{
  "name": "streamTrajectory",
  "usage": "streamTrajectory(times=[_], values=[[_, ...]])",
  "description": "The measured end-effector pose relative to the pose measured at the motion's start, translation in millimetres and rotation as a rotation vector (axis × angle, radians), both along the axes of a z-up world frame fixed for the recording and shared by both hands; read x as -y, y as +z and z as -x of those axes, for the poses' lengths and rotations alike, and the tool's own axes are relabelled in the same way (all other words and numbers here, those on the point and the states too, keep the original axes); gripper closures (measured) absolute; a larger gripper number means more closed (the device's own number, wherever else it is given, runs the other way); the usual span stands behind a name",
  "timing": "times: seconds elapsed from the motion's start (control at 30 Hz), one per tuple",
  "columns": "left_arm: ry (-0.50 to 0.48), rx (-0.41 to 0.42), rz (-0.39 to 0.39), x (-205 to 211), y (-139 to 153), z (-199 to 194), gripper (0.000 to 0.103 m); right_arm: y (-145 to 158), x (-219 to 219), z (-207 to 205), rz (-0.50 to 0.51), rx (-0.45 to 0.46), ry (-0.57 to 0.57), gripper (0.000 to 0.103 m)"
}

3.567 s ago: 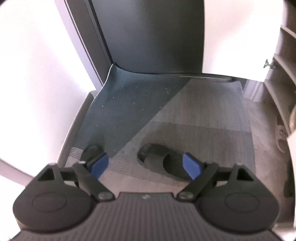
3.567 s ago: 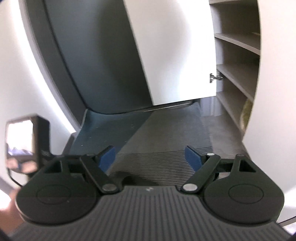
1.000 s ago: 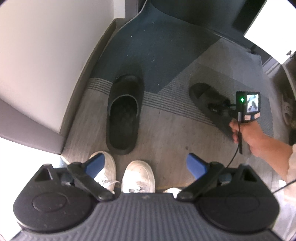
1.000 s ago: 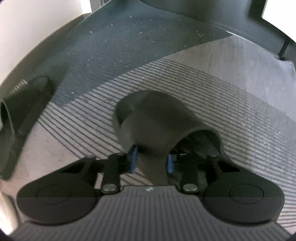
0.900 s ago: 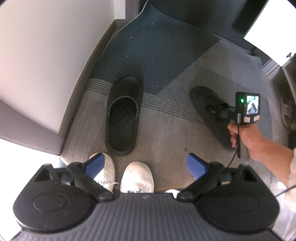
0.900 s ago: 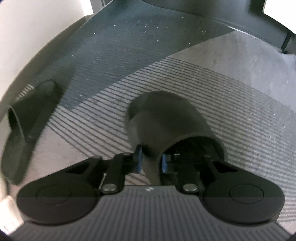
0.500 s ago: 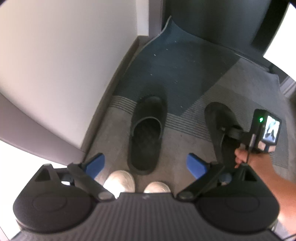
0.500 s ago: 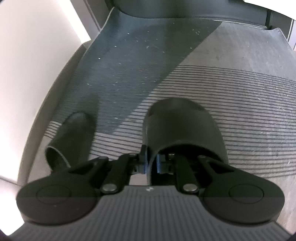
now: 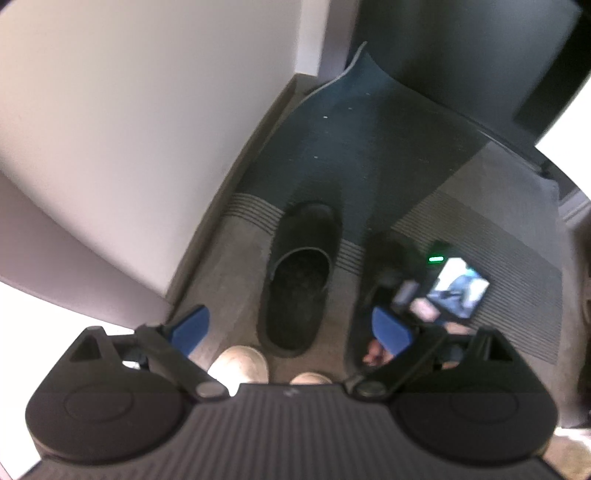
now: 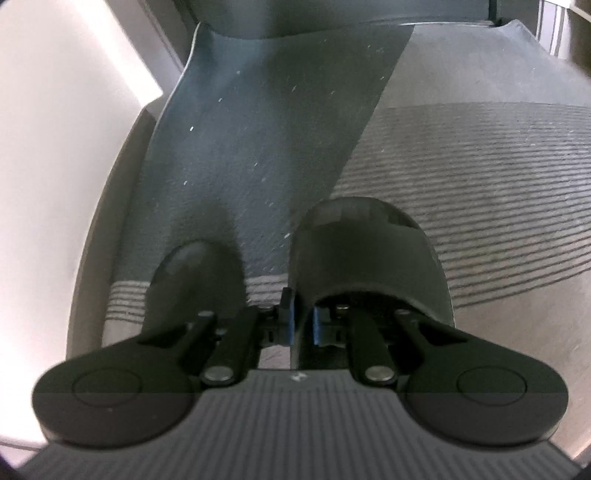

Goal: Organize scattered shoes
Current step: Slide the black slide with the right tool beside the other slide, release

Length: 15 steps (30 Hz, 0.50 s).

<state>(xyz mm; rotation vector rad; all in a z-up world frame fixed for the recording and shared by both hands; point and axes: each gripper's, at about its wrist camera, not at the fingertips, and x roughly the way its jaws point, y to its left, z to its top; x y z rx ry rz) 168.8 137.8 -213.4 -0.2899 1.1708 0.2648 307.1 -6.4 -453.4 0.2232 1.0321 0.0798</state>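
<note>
Black rubber-like material makes both slippers on the floor mat [image 10: 461, 155], which is part dark blue and part grey with stripes. The right gripper [image 10: 302, 319] is clenched on the right slipper [image 10: 369, 258]: its two blue pads [image 10: 290, 317] pinch the left side wall of the upper, one pad outside and one inside the foot opening. The toe of this slipper points away from the camera, toward the dark door [image 10: 332, 14] at the top of the mat. I cannot tell if its sole touches the mat or is a little lifted.

The left slipper [image 10: 195, 280] lies just beside it on the left, apart from it, with its toe in the same direction.

In the left wrist view, the left gripper [image 9: 291, 326] hangs above the floor with its fingers wide apart and nothing between them. Below it the left slipper [image 9: 299, 280] lies flat on the mat [image 9: 498, 236], near the white wall [image 9: 129, 129]. The right slipper [image 9: 373, 266] is next to it, partly hidden by the blurred right gripper [image 9: 406, 295] and its small lit screen [image 9: 458, 288]. Two white shoe tips [image 9: 240, 365] of the person show at the bottom edge.
</note>
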Motion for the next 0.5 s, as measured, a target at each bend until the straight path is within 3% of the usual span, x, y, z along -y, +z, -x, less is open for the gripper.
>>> streamTrajectory(times=[0.3, 0.5], values=[[0.014, -0.004, 0.018, -5.4, -1.3, -4.2, 0.006, -36.0, -16.4, 16.8, 0.041, -0.038, 0.068, 0.089], [-0.012, 0.089, -0.082, 8.2, 19.8, -7.0, 0.006, -35.3, -7.7, 17.1, -0.009, -0.107, 0.079, 0.086]])
